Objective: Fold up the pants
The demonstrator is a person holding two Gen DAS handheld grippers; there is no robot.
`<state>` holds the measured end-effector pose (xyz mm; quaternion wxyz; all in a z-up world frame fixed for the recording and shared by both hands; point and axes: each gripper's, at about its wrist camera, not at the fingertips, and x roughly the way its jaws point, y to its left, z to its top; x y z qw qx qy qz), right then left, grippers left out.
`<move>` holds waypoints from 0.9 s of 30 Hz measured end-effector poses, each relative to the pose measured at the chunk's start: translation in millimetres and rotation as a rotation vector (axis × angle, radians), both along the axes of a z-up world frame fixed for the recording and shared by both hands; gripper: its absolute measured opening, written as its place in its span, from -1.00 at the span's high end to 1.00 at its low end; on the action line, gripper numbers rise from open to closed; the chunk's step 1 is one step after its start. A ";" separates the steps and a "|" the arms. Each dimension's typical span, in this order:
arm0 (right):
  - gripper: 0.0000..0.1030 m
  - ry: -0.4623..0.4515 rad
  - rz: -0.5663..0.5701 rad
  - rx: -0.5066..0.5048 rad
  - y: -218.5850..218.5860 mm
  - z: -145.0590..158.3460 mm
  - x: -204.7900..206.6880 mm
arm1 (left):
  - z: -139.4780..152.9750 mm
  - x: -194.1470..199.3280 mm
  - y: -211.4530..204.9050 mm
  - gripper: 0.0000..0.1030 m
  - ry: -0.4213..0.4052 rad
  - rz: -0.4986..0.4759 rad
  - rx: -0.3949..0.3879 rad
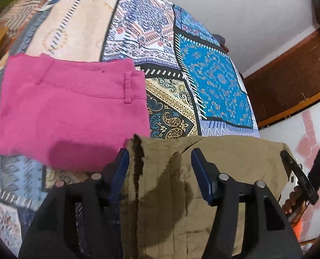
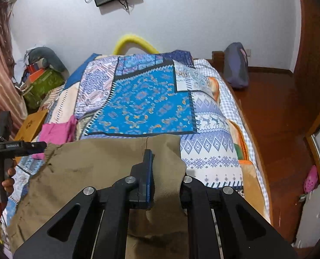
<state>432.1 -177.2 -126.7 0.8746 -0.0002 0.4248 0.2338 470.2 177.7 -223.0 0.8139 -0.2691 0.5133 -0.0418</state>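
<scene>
On patchwork bedspread [image 2: 151, 99]: olive pants [image 2: 108, 164], wrinkled cotton, lying crosswise. Left gripper [image 1: 160, 168] spread astride frayed hem; right gripper [image 2: 166, 172] pinching opposite edge.

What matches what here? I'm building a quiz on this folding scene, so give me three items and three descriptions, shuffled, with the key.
Items:
1. pink pants
2. khaki pants
3. patchwork bedspread

Descriptions:
A. spread over the bed
B. lying folded on the bedspread
C. held up, right gripper pinching an edge

Pairs: 1-B, 2-C, 3-A
</scene>
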 end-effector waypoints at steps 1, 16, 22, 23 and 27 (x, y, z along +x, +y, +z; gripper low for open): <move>0.81 0.007 -0.001 0.002 -0.1 -2.6 2.0 | -3.4 2.9 -2.6 -0.16 0.008 -0.014 0.011; 0.82 -0.011 -0.011 0.006 -6.0 0.7 -0.6 | 8.2 2.4 -47.9 0.79 -0.011 -0.112 0.347; 0.82 -0.066 -0.003 -0.003 -4.9 34.4 -21.9 | 63.1 -27.0 -58.5 0.91 -0.129 -0.131 0.325; 0.82 -0.074 -0.002 -0.001 -4.8 38.9 -25.4 | 71.5 -33.6 -60.2 0.91 -0.142 -0.133 0.314; 0.82 -0.102 0.003 0.013 -9.2 63.3 -51.1 | 96.4 -57.3 -69.2 0.91 -0.169 -0.129 0.309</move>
